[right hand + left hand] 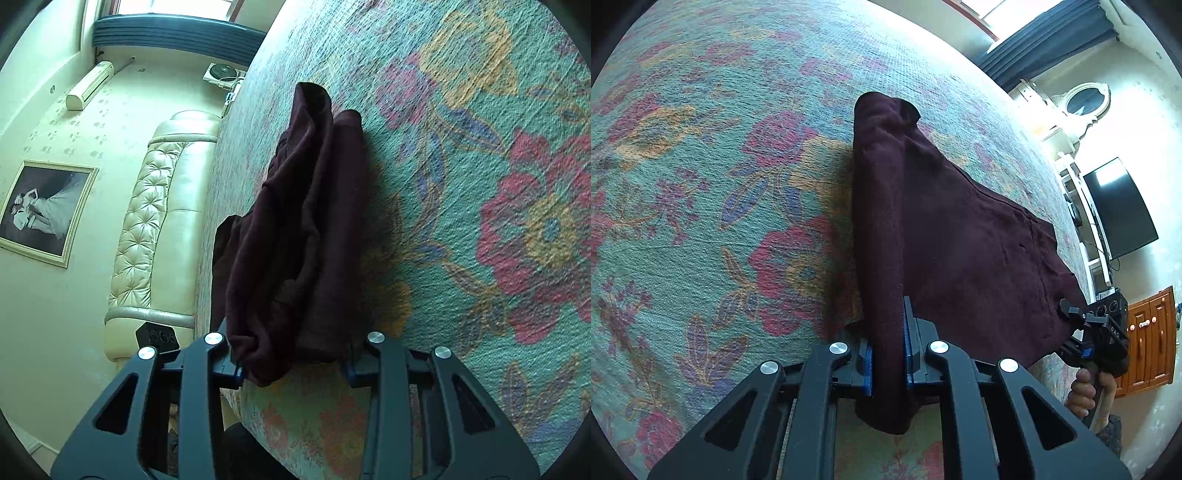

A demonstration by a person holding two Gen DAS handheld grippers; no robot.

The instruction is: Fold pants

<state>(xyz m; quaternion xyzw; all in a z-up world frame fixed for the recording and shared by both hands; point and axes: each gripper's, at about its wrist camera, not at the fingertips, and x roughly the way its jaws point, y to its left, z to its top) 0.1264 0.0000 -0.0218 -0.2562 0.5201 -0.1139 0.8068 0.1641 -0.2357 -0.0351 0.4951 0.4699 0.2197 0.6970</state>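
A bed under a woven teal bedspread (701,184) patterned with pink and orange flowers carries dark maroon, soft-knit pants (942,229), lying near its edge. Both ends of one border are lifted (the cloth drapes limp between them). The left hand-held gripper (888,354) is clamped on a rolled fold; the right hand-held gripper (293,363) pinches a thicker bunch of layers. The fold appears just begun; next, both should carry the edge across together, level and taut.
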